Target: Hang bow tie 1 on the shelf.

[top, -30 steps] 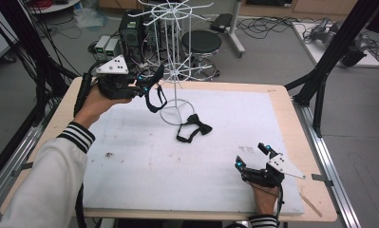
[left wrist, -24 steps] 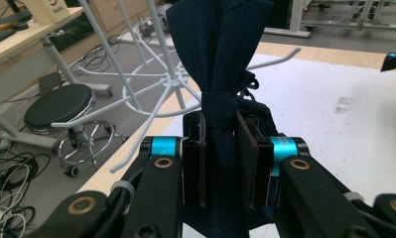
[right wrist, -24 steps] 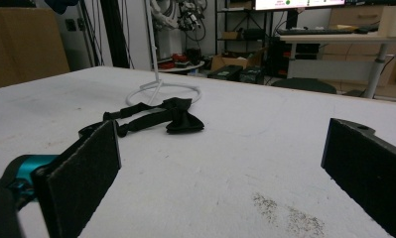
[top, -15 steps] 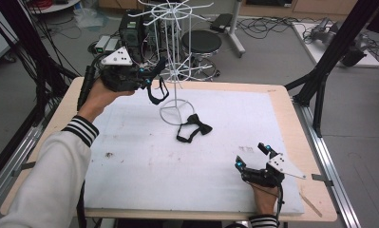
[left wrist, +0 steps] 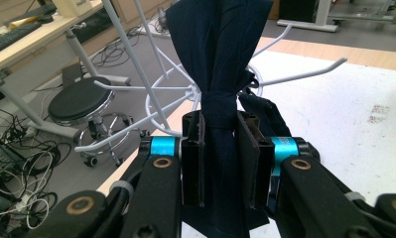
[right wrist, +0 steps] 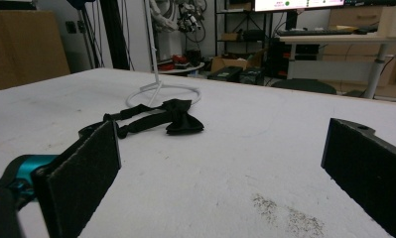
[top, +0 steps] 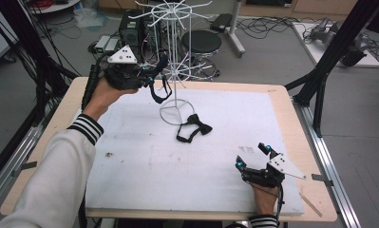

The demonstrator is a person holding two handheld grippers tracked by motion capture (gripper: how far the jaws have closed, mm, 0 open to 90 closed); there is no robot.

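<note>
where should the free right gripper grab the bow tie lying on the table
Grip the bow tie at its narrow centre knot, coming straight down with the right gripper. It lies flat on the table, wings spread, so the knot is probably the firmest, narrowest part for the jaws to span.

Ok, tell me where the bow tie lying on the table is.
In the high view the bow tie lies flat on the white mat, mid-table, just in front of the white wire rack's ring base.

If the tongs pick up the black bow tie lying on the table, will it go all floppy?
Probably yes. The bow tie on the table is soft cloth with a loose strap, so it would likely droop. The one in the left tongs dangles the same way. It looks light.
</note>
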